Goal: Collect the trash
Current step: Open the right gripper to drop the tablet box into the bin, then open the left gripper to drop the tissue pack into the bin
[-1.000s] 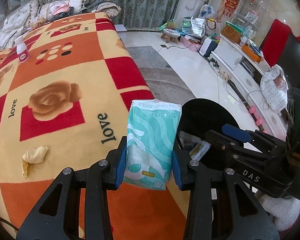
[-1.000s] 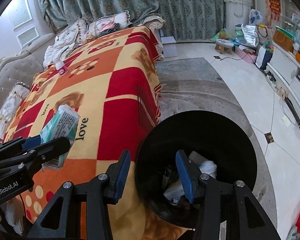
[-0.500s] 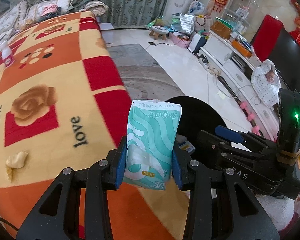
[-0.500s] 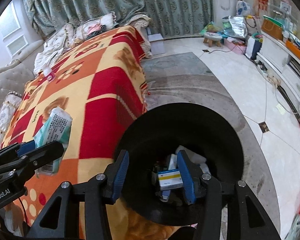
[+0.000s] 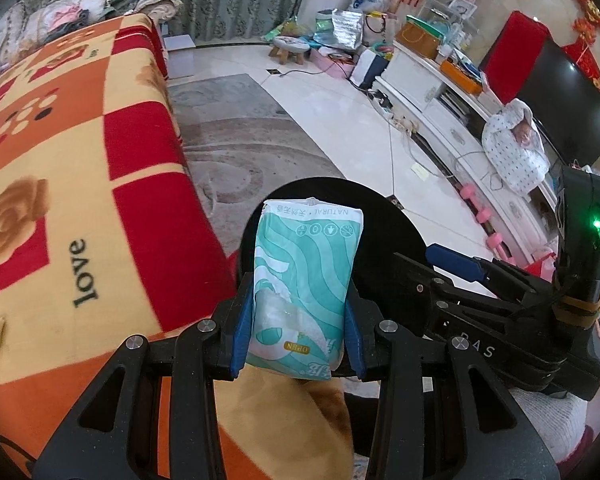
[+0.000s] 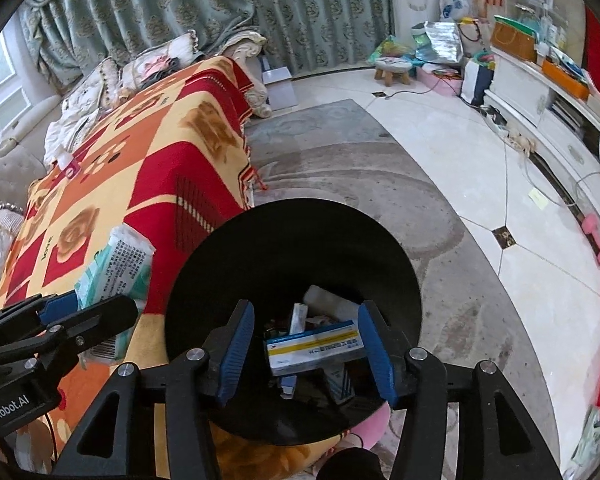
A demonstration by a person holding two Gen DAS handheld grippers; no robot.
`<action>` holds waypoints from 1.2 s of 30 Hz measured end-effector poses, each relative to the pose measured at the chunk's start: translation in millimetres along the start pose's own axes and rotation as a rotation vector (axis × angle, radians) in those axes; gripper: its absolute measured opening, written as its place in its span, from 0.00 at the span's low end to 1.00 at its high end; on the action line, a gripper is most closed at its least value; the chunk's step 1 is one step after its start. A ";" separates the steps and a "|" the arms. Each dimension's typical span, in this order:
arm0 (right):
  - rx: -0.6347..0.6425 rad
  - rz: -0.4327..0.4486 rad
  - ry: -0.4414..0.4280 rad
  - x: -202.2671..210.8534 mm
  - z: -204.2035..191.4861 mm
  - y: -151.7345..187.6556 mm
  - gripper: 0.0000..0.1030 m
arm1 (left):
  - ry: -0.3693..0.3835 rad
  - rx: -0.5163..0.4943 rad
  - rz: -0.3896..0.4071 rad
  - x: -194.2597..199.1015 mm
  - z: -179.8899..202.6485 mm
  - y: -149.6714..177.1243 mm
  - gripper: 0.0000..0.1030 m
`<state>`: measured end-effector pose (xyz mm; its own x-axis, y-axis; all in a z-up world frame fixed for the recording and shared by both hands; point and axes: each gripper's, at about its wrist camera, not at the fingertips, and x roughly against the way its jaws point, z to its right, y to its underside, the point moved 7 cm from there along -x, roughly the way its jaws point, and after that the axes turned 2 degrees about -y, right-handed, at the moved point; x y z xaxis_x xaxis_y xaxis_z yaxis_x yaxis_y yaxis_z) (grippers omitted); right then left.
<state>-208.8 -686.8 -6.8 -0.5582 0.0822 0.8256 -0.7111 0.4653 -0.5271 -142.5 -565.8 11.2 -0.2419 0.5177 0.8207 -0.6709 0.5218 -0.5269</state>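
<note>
Since a second ago we have swung both claws over the black bin (image 6: pixel 292 240); the right claw (image 6: pixel 306 346) has just been opening, empty, above a dropped box (image 6: pixel 316 346). Left claw (image 5: pixel 298 326) grips the tissue pack (image 5: pixel 306 280), lower centre; next, release over the bin.

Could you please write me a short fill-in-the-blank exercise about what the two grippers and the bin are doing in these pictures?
1. The left gripper is shut on a teal pack of ____.
2. The right gripper hangs open over the round ____ bin.
3. A white box with a ____ stripe lies in the bin.
4. The blanket bears the word ____.

Missing words: tissues; black; yellow; love
</note>
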 end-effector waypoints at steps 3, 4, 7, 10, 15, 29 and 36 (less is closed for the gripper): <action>-0.008 0.000 0.001 1.0 4.5 0.7 0.51 | 0.003 -0.005 -0.013 -6.5 3.0 0.0 0.36; -0.009 -0.001 0.000 0.8 5.7 0.5 0.51 | 0.011 -0.006 -0.021 -9.3 3.6 0.6 0.36; -0.014 0.000 0.002 0.9 9.0 0.5 0.51 | 0.028 -0.008 -0.027 -13.7 5.8 0.4 0.37; -0.017 0.000 0.005 2.1 12.8 1.8 0.51 | 0.053 -0.007 -0.027 -15.1 9.3 -0.1 0.39; -0.027 -0.002 0.010 2.9 19.2 3.5 0.52 | 0.073 -0.035 -0.027 -15.8 15.7 0.1 0.48; -0.032 0.019 0.017 9.4 20.4 4.6 0.62 | -0.033 -0.066 0.031 -4.1 5.3 3.0 0.52; -0.021 0.033 0.016 14.1 12.6 5.5 0.63 | -0.093 -0.034 0.079 11.8 -6.1 2.8 0.52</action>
<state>-225.9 -694.2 -0.6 -0.5744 0.1115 0.8109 -0.6830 0.4806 -0.5500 -142.9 -554.1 18.1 -0.3580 0.4934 0.7927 -0.6235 0.5055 -0.5963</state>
